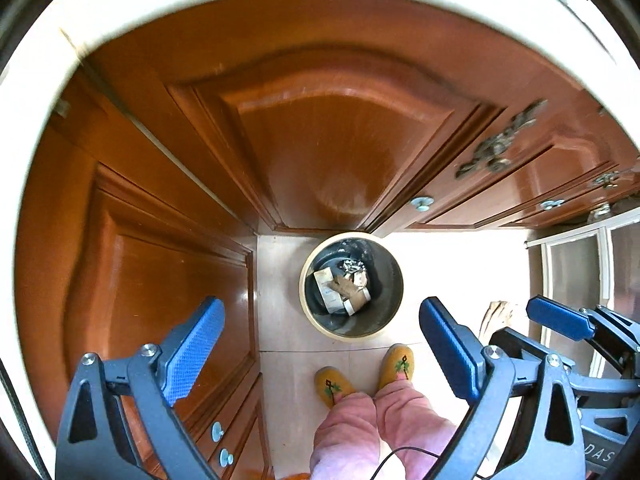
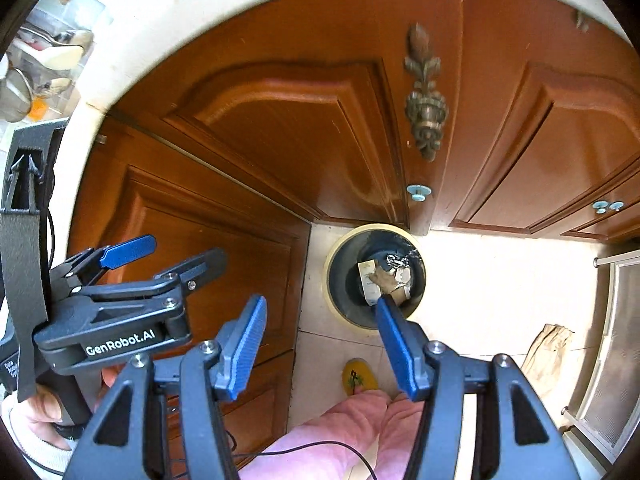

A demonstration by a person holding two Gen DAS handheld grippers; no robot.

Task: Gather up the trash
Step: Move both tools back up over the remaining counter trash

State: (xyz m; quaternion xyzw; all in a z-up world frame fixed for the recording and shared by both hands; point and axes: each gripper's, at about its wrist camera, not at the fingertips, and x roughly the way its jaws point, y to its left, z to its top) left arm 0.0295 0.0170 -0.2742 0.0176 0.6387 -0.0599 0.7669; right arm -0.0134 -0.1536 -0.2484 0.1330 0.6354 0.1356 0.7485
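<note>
A round trash bin with a cream rim stands on the tiled floor in the cabinet corner; it also shows in the right wrist view. Inside lie a white box, brown paper and crumpled foil. My left gripper is open and empty, high above the bin. My right gripper is open and empty, also above the bin; it shows at the right of the left wrist view. The left gripper shows in the right wrist view.
Brown wooden cabinet doors with blue knobs surround the corner. The person's pink trouser legs and yellow slippers stand in front of the bin. A brown paper bag lies on the floor at the right, near a glass door.
</note>
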